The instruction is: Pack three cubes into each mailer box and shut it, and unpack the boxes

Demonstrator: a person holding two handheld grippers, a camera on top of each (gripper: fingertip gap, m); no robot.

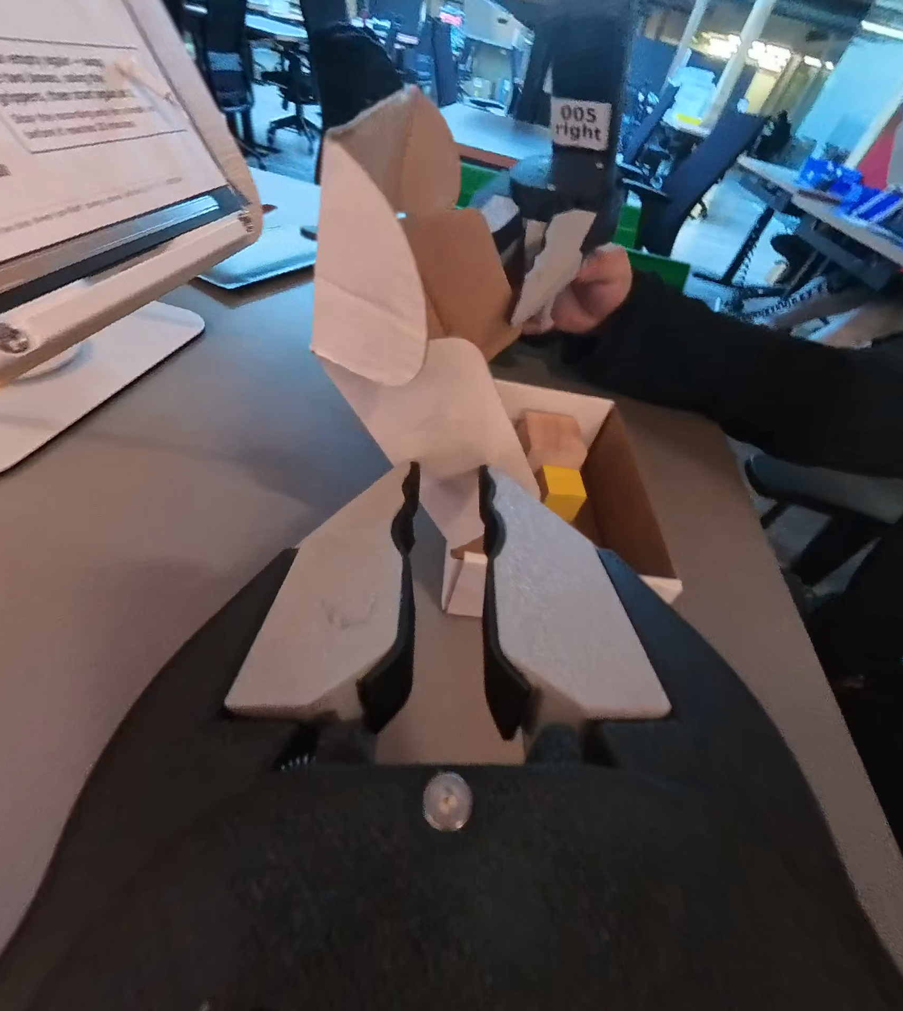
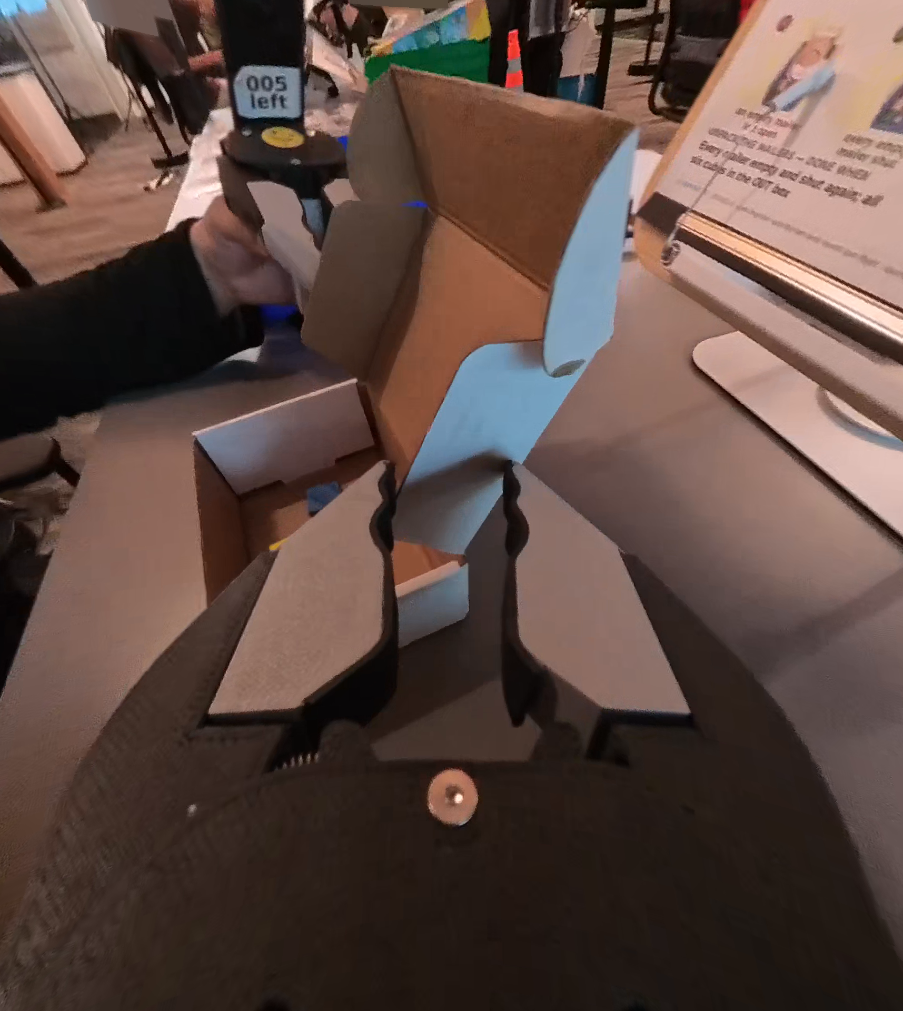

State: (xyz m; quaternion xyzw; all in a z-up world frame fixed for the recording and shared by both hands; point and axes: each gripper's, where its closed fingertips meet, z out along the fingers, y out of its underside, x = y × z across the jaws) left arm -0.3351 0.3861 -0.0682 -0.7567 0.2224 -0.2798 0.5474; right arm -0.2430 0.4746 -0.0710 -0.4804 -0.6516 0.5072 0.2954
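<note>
Gripping nothing that can be confirmed, the left gripper (image 1: 448,487) has its fingers set to a narrow gap at mid-frame in the left wrist view, with a white side flap of the mailer box (image 1: 632,492) standing in or just beyond that gap; contact cannot be told. In the right wrist view the right gripper (image 2: 449,481) shows a somewhat wider gap, the opposite white flap rising behind it, again with no sure pinch.

Outward from the fingers, the box sits open on the dark bench (image 1: 164,547), its lid (image 2: 471,230) reared up toward the upper centre. Inside, a wooden cube (image 1: 550,432) and a yellow cube (image 1: 564,492) show right of centre; a blue cube (image 2: 324,495) peeks past the left finger in the right wrist view. By my reading, three cubes are in this box and the lid is not yet shut. No second box is visible. A tilted instruction stand (image 1: 71,180) fills the upper left.
</note>
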